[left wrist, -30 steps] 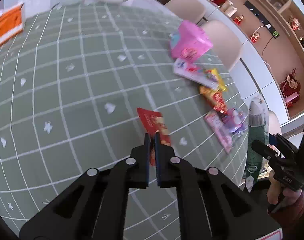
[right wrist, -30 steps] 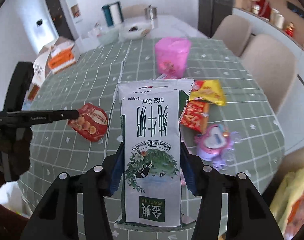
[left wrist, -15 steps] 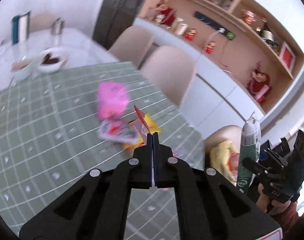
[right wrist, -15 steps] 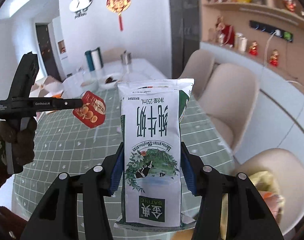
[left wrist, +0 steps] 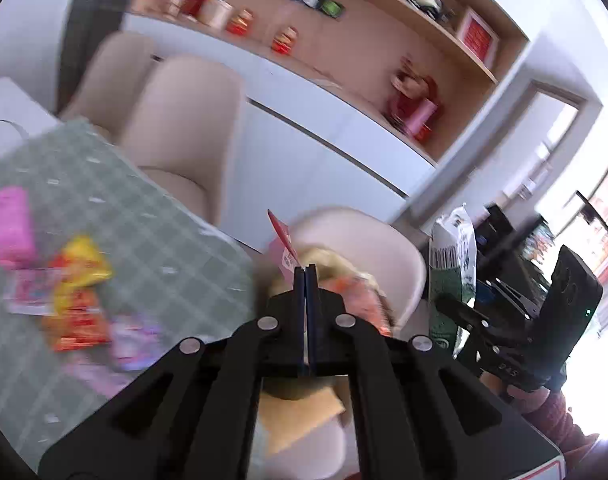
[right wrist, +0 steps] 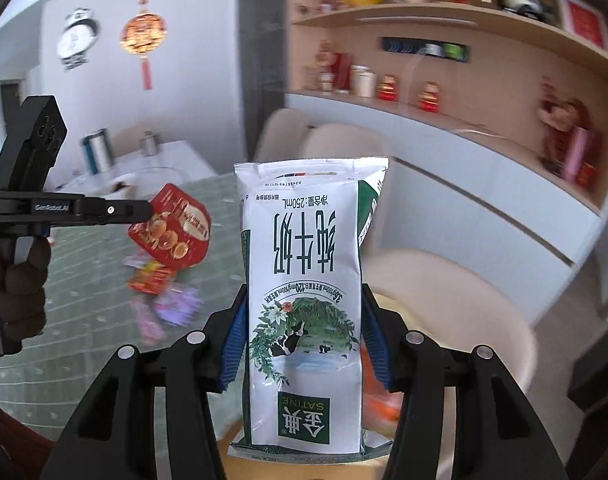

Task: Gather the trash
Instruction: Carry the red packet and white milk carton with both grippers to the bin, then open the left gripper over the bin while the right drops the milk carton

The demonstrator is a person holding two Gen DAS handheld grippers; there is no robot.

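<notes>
The counter (left wrist: 116, 216) with its green checked cloth fills the left part of the left wrist view and lies low on the left in the right wrist view. Beside its far edge stand 2 beige chairs (left wrist: 184, 120), and a 3rd beige chair (left wrist: 367, 240) is close below both hand-held grippers; on its seat lies a blurred heap of yellow and orange wrappers (left wrist: 343, 292).

The right hand-held gripper (right wrist: 304, 340) holds a white and green milk carton (right wrist: 304, 280) between its blue pads, 1 pad pressing on each side of the carton. The carton is upright in the jaws with its print upside down, in the air above the 3rd chair.

The left hand-held gripper (left wrist: 305, 276) is fully closed on the edge of a red snack wrapper (right wrist: 170, 228). The wrapper hangs in the air beside the counter edge, left of the carton in the right wrist view, and is seen edge-on in the left wrist view.

A gloved hand (right wrist: 20, 276) grips the handle of the left hand-held gripper.

On the counter a pink container (left wrist: 6, 224) stands at the far left, and near it lie a yellow wrapper (left wrist: 84, 268), an orange-red wrapper (left wrist: 78, 324) and a blurred purple item (left wrist: 138, 340).
</notes>
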